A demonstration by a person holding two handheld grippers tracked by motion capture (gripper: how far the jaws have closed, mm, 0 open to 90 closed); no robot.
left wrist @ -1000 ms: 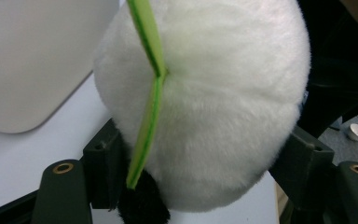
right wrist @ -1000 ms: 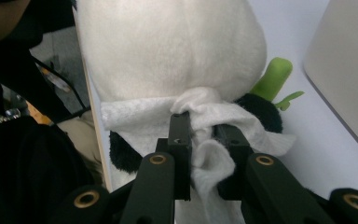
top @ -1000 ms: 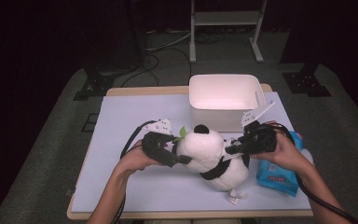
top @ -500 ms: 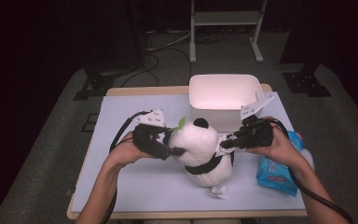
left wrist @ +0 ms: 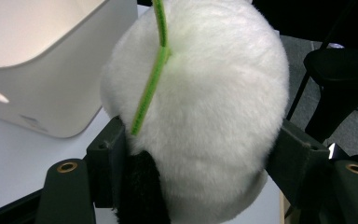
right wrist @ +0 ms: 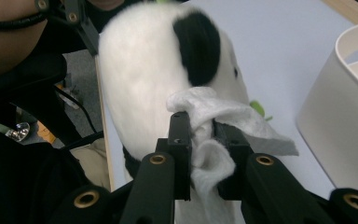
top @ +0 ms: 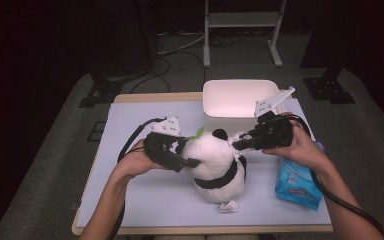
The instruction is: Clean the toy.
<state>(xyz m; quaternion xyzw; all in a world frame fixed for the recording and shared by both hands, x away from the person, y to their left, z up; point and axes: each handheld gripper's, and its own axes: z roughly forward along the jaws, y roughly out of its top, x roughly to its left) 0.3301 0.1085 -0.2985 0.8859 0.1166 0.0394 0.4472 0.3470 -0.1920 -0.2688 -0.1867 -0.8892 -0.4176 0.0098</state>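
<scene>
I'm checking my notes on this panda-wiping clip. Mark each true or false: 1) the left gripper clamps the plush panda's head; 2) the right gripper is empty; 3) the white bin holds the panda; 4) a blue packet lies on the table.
1) True: the left gripper squeezes the white-and-black plush panda at its head.
2) False: the right gripper pinches a crumpled white wipe.
3) False: the white plastic bin stands behind the panda.
4) True: the blue wipes packet lies beside the panda.

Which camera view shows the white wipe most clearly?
The right gripper view: the white wipe is pinched between the right claw, against the panda toy. In the high view it is a small white bit at that claw; the left gripper view shows the panda's fur.
</scene>
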